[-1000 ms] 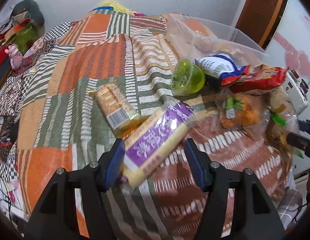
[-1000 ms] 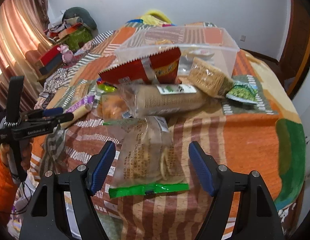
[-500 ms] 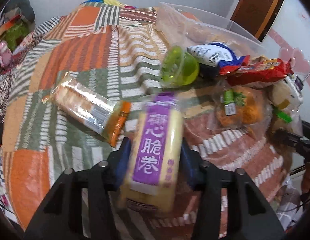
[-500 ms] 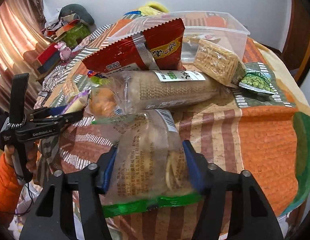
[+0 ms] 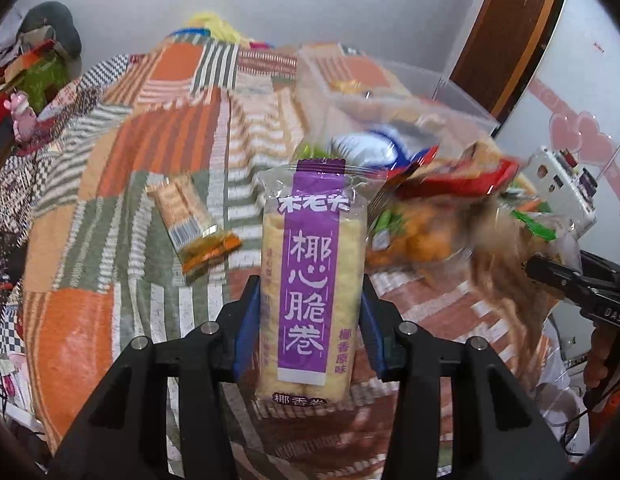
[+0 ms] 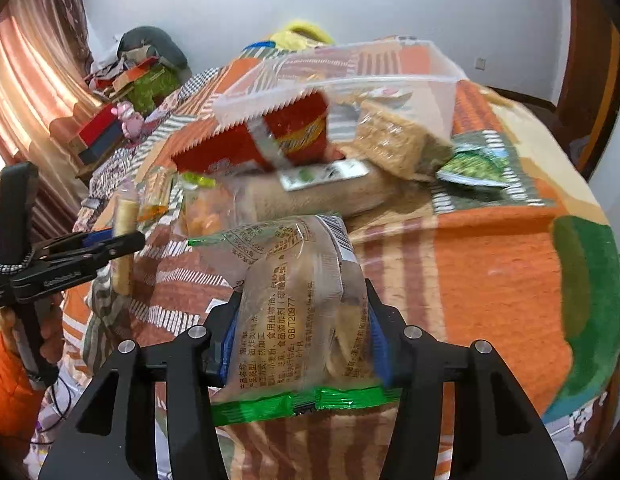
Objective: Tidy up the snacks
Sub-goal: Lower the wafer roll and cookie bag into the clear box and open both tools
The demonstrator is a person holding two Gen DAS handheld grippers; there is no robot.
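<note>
My left gripper is clamped on the purple egg-roll pack, held upright above the patchwork bedspread; my right gripper squeezes the green-sealed cracker bag, lifted near the bedspread's front edge.

Pale walls, wooden door, striped curtains.

Purple pack: glossy clear film with a matt-looking purple label. Chip bag: shiny, crinkled transparent plastic with a green foil-like seam. Bin: smooth translucent plastic. Cover: woven cloth, matt, patchwork of stripes. Left gripper and right gripper: matt black plastic arms with blue pads — bright metal screw heads. Red packet: glossy, saw-tooth edge. Door: polished wood.
</note>
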